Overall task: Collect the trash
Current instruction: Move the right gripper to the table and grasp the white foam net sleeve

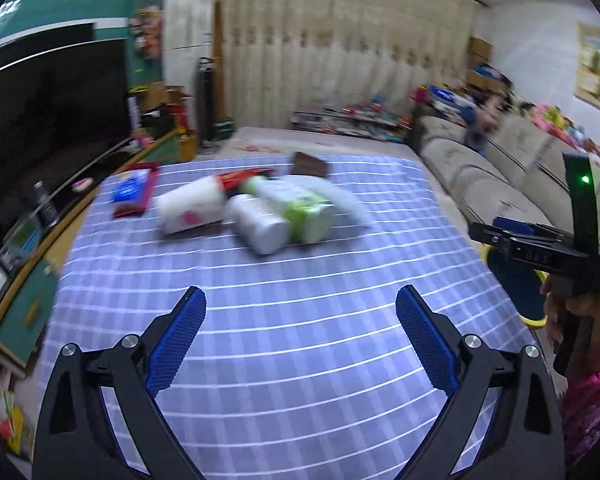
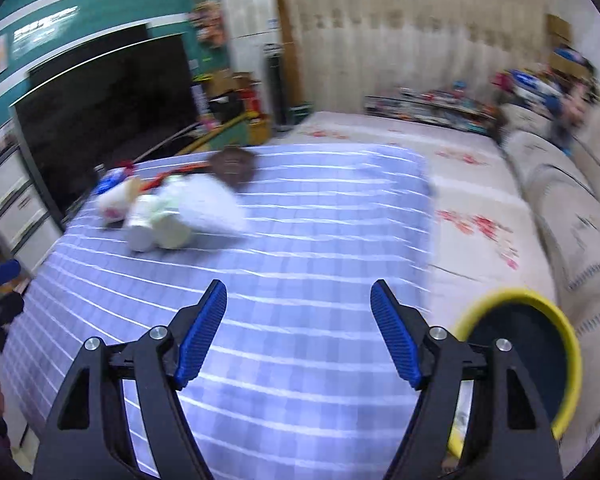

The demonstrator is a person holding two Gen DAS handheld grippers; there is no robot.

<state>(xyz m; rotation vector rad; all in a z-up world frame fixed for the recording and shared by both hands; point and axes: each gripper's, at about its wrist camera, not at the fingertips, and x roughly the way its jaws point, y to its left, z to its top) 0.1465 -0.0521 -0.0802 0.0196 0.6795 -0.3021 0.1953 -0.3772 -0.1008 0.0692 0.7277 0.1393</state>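
Observation:
A heap of trash lies on the far part of the blue checked tablecloth (image 1: pixel 284 320): a white paper cup (image 1: pixel 190 210) on its side, a white bottle (image 1: pixel 260 224), a green-and-white bottle (image 1: pixel 296 208), a brown wrapper (image 1: pixel 310 165), red and blue packets (image 1: pixel 134 192). The heap also shows in the right wrist view (image 2: pixel 168 212), blurred. My left gripper (image 1: pixel 300 304) is open and empty, short of the heap. My right gripper (image 2: pixel 299 296) is open and empty above the cloth. A yellow-rimmed dark bin (image 2: pixel 528 352) stands at the table's right edge.
A grey sofa (image 1: pixel 492 176) runs along the right. A black TV (image 1: pixel 48 120) and low cabinet stand at the left. A floral mat (image 2: pixel 472 200) covers the floor beyond the table. The right hand-held gripper shows in the left wrist view (image 1: pixel 548 252).

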